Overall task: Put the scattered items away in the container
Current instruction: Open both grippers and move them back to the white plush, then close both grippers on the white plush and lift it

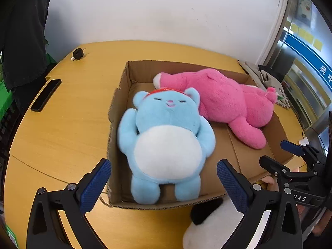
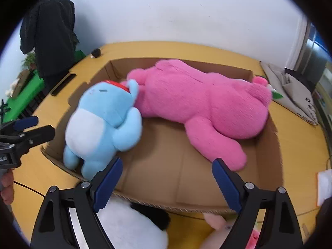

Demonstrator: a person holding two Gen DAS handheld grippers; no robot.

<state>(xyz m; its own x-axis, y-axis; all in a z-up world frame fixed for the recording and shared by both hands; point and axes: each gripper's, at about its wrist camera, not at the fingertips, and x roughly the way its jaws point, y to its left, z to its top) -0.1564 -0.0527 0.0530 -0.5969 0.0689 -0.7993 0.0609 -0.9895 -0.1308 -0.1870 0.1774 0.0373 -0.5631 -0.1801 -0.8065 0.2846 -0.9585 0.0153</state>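
1. A shallow brown cardboard box point(image 1: 122, 95) with its top open sits on the yellow wooden surface point(image 1: 62, 124), filling most of the middle and reaching toward the right edge
2. A light-blue plush bear with a white belly and a red headband point(image 1: 166, 137) lies on its back inside the box along the left wall, feet at the near wall, head toward the far wall
3. A large bright-pink plush bear point(image 1: 224, 101) lies on its side across the far half of the box, one leg stretched toward the right wall; its upper body touches the blue bear's head
4. A white and black plush toy point(image 1: 207, 224) lies on the surface just outside the near wall of the box, under the claws
5. The left claw point(image 1: 164, 186) hangs over the near wall of the box, spread wide with nothing between its blue pads, the blue bear's legs showing in the gap
6. The right claw point(image 2: 167, 183) is also spread wide and grips nothing; it hovers over the near wall, above bare box floor between the two bears
7. A flat black rectangular phone point(image 1: 46, 95) lies near the left edge of the surface, and a small round black object point(image 1: 78, 54) rests at the far left corner, both well apart from the box
8. A crumpled grey cloth bag point(image 1: 263, 78) lies beside the far right corner of the box
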